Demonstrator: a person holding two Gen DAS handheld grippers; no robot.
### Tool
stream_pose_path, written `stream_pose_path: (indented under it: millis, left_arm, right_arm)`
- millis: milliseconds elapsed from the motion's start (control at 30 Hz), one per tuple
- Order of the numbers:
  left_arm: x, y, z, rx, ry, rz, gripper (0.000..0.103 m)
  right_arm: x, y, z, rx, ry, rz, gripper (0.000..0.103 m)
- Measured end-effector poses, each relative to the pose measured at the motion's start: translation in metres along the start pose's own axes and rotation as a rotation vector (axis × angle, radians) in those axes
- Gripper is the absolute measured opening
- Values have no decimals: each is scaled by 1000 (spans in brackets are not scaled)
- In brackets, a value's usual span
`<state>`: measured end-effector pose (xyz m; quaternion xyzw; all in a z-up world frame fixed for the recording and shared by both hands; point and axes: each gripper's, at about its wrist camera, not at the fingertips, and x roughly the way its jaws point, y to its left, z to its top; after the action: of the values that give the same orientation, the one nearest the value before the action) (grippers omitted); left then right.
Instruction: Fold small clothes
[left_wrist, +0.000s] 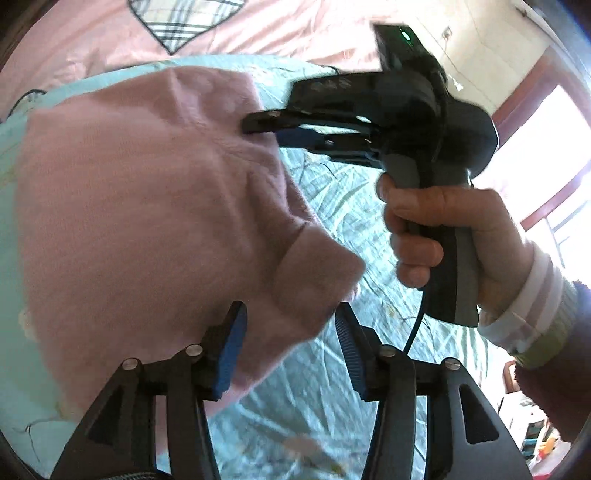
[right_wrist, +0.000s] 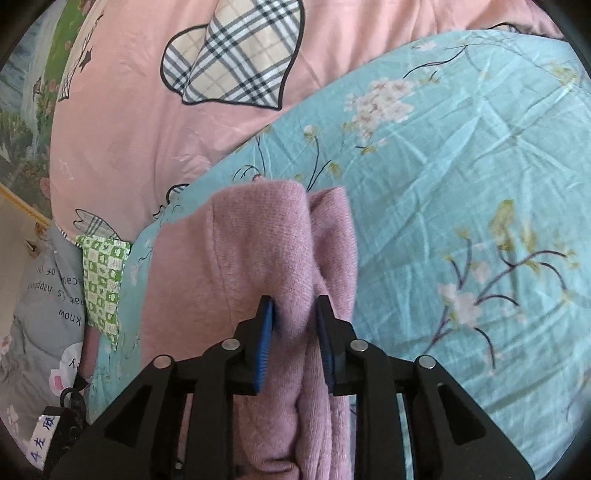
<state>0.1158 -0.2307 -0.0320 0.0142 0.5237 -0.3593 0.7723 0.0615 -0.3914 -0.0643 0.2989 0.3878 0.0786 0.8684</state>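
Left wrist view: one fuzzy pink knit garment (left_wrist: 140, 206), soft and rumpled, lies on the bed's crinkled turquoise floral sheet (left_wrist: 332, 206). The left tool (left_wrist: 291, 350), black with ribbed blue pads, stands apart; a cuff-like corner of the knit lies between its pads, unpressed. A hand (left_wrist: 439, 236) grips the right tool (left_wrist: 273, 129), whose tips meet the garment's far fold.

Right wrist view: the right tool (right_wrist: 293, 343) is clamped on a bunched ridge of the garment (right_wrist: 255, 236). One pink quilt (right_wrist: 122, 122) bearing plaid hearts lies toward the bed's far edge.

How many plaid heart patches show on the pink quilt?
1 whole heart at the top of the pink quilt. Plaid scraps near its lower edge may be more, partly hidden.
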Motion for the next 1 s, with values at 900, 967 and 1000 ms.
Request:
stream_pose_path:
  millis: [900,967,1000]
  left_arm:
    - [-65,153,-1,-442,-94,34,75]
    - [-53,163,4,-473,-85,13,75]
    - [-47,168,6,-486,-81,1,75]
  right_arm:
    - [-13,9,-28,3,51,-5,75]
    - [-5,5,-23,3,70,8,75]
    - [-2,4,-22,1,78,8,75]
